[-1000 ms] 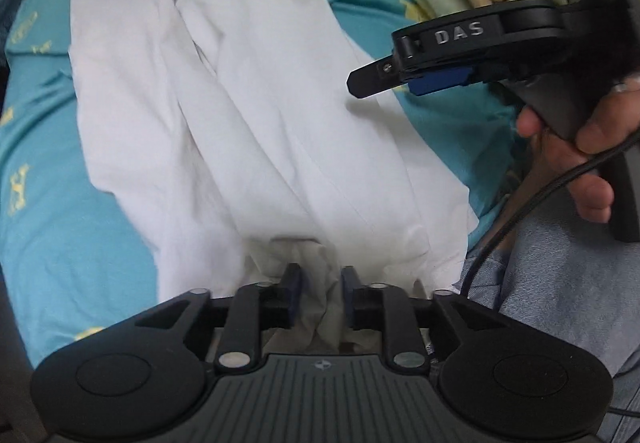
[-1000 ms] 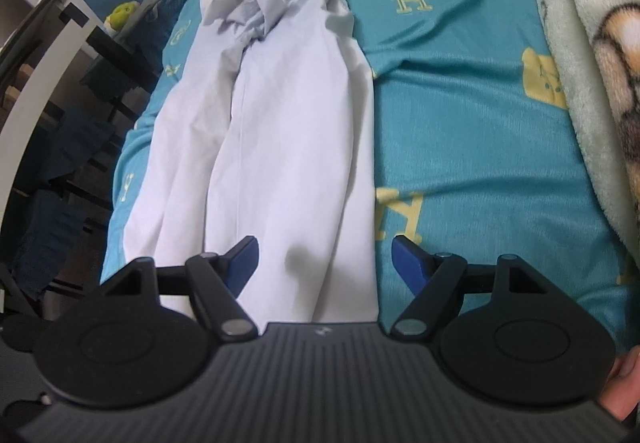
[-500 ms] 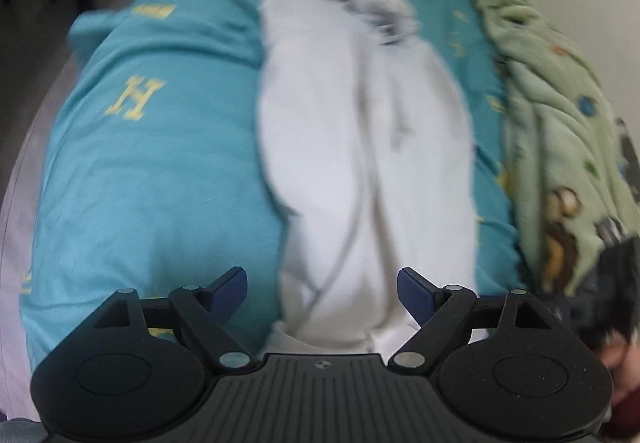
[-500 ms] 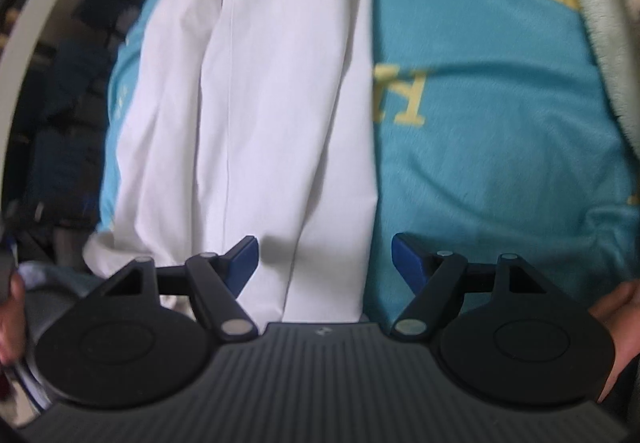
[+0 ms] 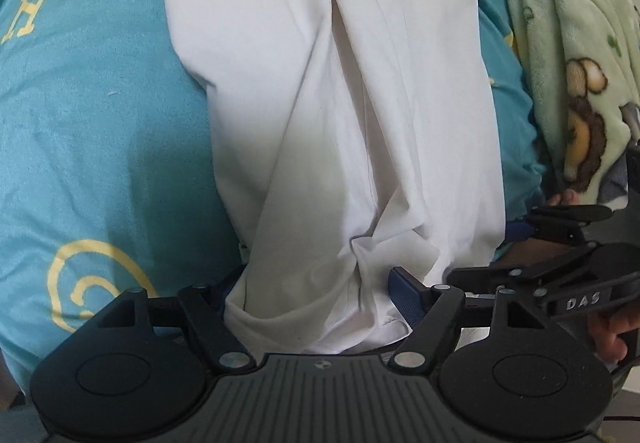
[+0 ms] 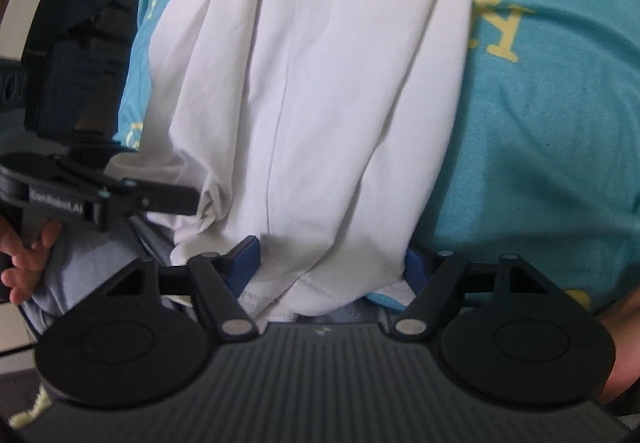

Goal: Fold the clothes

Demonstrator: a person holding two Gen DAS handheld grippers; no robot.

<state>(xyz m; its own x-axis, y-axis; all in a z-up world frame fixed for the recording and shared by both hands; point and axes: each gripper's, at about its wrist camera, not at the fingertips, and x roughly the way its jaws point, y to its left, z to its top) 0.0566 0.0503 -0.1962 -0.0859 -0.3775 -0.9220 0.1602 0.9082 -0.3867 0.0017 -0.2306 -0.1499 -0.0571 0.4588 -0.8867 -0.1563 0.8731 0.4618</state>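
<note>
One white garment (image 5: 340,103) spread lengthwise on the teal bed sheet (image 5: 92,115), near hem drooping off the bed's edge toward the person; one green blanket (image 5: 568,55) bunched along the right. Two tools brought low to that hem, left tool (image 5: 316,293) and right tool (image 6: 332,263) each spread wide with cloth lying between the blue pads, gripping nothing yet. Placed so, probably, for pinching both hem corners and lifting evenly into a fold.
</note>
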